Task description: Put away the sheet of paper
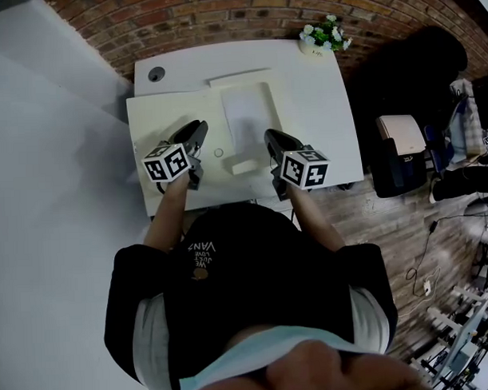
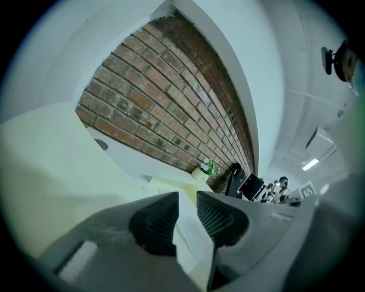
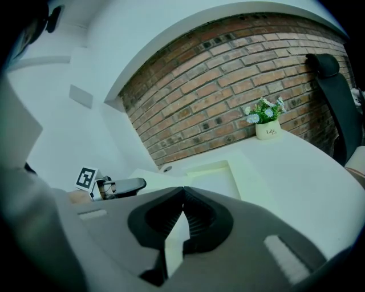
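**Sheet resting in the tray, both grippers hanging back**

The left gripper (image 2: 187, 197) is holding its fingers apart, with nothing between them and only pale surface showing through the gap. The right gripper (image 3: 183, 189) is keeping its fingers clenched tip to tip on nothing. Both are hovering over the near side of the worktop (image 1: 321, 115), apart from the sheet of paper (image 1: 243, 110), which is lying flat in a shallow tray (image 1: 273, 109) further back.

Judging from that, the putting-away is looking either finished or not yet begun, and I cannot tell which. If the sheet is meant to go elsewhere, the next move is calling for open fingers reaching forward and pinching one edge without creasing it.

A small white block (image 1: 243, 166) is sitting between the grippers on a cream mat (image 1: 157, 121). A potted plant (image 1: 325, 34) is standing at the far edge against the brick wall (image 1: 222, 15), and a dark chair (image 1: 407, 64) is waiting on the wooden floor (image 1: 373, 226) to the right.
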A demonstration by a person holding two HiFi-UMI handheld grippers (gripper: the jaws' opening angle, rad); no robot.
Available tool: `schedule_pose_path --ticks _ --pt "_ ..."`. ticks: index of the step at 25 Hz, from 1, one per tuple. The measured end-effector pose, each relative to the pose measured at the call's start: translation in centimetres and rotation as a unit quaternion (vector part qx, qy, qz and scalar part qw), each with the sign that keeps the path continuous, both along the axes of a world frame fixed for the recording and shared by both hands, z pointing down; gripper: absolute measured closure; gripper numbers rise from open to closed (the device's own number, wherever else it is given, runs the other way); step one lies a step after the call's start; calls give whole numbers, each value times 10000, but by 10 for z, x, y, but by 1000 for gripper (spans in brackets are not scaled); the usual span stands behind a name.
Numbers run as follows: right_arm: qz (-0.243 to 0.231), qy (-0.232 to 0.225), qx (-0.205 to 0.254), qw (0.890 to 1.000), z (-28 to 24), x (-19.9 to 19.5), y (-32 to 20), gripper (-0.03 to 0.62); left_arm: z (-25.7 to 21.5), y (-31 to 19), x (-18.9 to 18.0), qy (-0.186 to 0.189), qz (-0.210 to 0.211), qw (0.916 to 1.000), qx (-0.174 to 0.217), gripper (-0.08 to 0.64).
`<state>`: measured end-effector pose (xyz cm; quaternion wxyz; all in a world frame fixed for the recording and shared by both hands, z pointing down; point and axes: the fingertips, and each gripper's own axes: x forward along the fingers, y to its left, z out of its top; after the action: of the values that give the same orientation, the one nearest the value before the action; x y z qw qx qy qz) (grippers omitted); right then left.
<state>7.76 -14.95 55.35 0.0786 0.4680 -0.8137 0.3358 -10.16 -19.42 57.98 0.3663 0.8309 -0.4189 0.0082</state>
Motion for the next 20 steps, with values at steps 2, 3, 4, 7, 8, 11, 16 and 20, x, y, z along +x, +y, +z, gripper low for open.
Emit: schedule_pose_path --ticks 2,3,4,7,8,11,16,20 --pt "-15 7 10 10000 0 -3 -1 592 -3 2 -7 -19 -26 10000 43 459" --pt "-17 7 20 10000 0 -5 -1 592 -6 3 -10 -12 -33 10000 64 460" --pt "-18 0 34 10000 -1 -7 -2 592 -9 5 -12 3 -32 10000 90 461" --pt "-50 -45 83 9999 -4 -15 -4 592 -22 9 -19 13 -11 9997 241 465" --pt "-76 -60 106 9999 -5 -19 -5 592 -28 11 -21 4 -15 9995 307 469" --pt "-168 -95 174 9997 -10 -29 -8 592 -44 15 -30 35 -105 9987 502 488" --pt "-285 -167 279 9991 -18 -44 -12 592 -64 24 -40 150 -206 9970 726 489" --pt "-340 -265 356 9984 -24 -53 -15 592 -75 28 -44 177 -230 9958 868 497"
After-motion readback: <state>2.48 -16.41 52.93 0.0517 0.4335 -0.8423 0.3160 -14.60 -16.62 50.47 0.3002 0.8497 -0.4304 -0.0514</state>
